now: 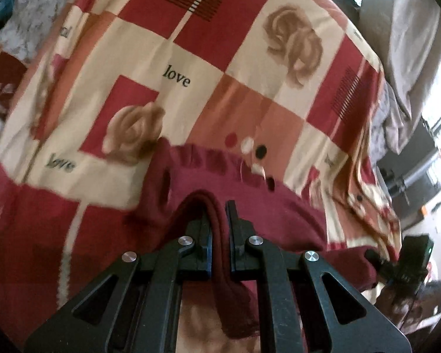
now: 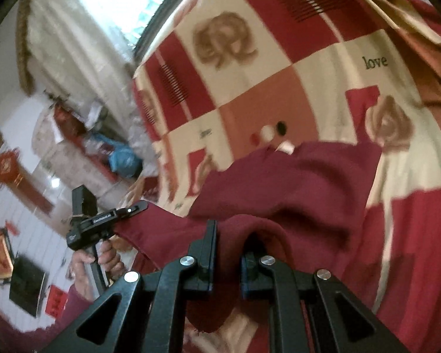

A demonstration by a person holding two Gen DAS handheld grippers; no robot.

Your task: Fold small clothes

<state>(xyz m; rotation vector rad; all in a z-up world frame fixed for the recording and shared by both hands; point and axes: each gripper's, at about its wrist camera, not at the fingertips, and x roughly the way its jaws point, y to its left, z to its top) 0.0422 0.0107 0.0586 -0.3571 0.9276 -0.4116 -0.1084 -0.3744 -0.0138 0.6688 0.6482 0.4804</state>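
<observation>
A small dark red garment (image 1: 250,206) lies across a red, cream and orange patchwork bedspread (image 1: 191,58) and is held up at two ends. My left gripper (image 1: 219,220) is shut on a bunched fold of the garment. My right gripper (image 2: 230,241) is shut on another fold of the same garment (image 2: 294,182). The left gripper also shows in the right wrist view (image 2: 138,206), clamped on the garment's edge at the left. The right gripper shows in the left wrist view (image 1: 373,256) at the far right, on the garment's other end.
The bedspread (image 2: 279,73) covers a bed whose edge falls off toward a cluttered room with a tiled floor (image 2: 29,206), a blue bag (image 2: 123,158) and light curtains (image 2: 73,44). Grey bedding (image 1: 411,58) is heaped to the right in the left wrist view.
</observation>
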